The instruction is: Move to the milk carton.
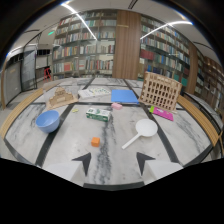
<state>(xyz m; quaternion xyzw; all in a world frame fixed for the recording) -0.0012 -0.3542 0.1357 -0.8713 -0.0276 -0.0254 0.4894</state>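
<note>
One boxy green-and-white milk carton (98,114) lay on its side on the marbled tabletop (165,145), well beyond the released, empty claw (113,163), with one round blue bowl (48,120) left and one small orange cube (95,142) nearer.

Ahead of the claw (111,162), the table (65,142) looks like polished veined marble with dark inlaid strips. Beyond lies a glossy printed milk carton (98,114), left a smooth plastic bowl (48,120), right a matt white spoon (141,132) and a bare wooden rack (160,91).
</note>
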